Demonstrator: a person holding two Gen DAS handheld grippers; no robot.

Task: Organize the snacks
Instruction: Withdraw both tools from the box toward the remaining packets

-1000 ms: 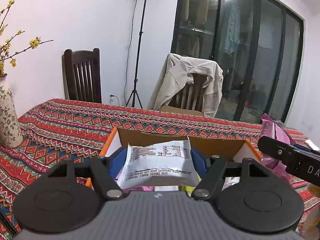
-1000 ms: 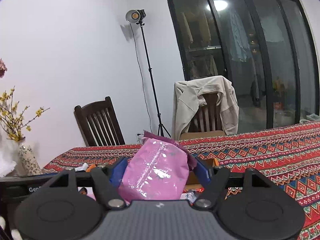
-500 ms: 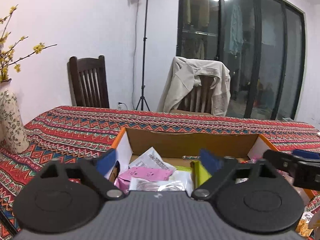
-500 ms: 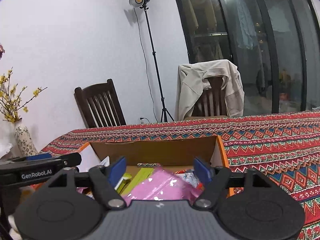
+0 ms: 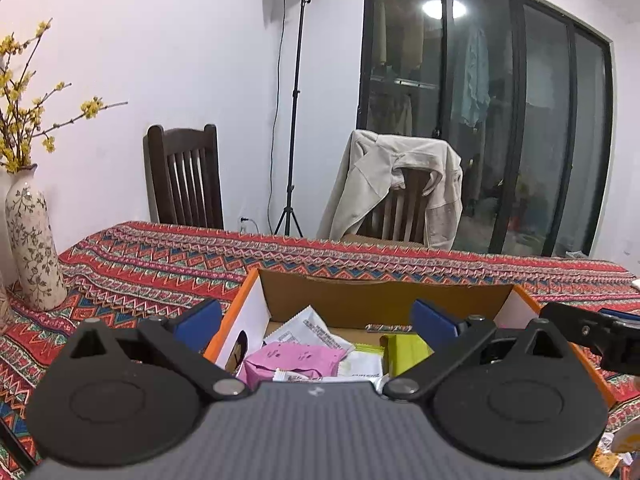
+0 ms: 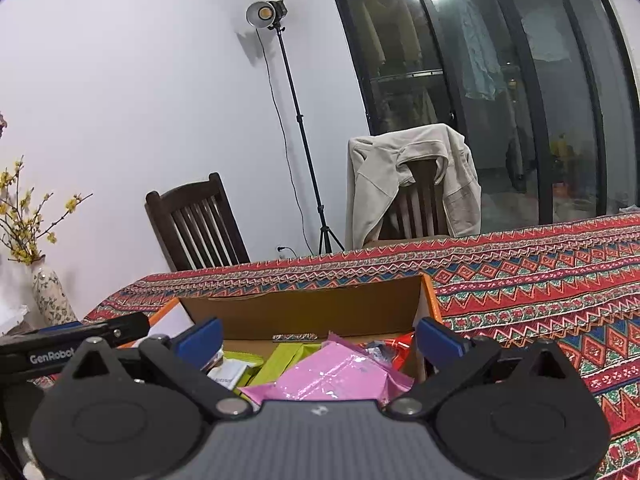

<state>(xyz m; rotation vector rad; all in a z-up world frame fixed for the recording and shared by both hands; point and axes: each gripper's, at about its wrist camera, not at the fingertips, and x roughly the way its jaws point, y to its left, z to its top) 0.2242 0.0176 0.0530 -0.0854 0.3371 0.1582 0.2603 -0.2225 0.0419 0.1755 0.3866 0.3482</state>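
An open cardboard box with orange edges stands on the patterned tablecloth and holds several snack packets. In the left wrist view a white packet, a pink packet and a green packet lie inside. My left gripper is open and empty above the box's near side. In the right wrist view the box holds a large pink bag and green packets. My right gripper is open and empty above them.
A flowered vase with yellow branches stands at the table's left. Two chairs, one with a beige jacket, and a light stand are behind the table. Loose snacks lie at the lower right.
Both grippers have opened. The white packet left my left gripper and the pink bag left my right gripper; both now lie in the box. Both grippers have pulled back slightly.
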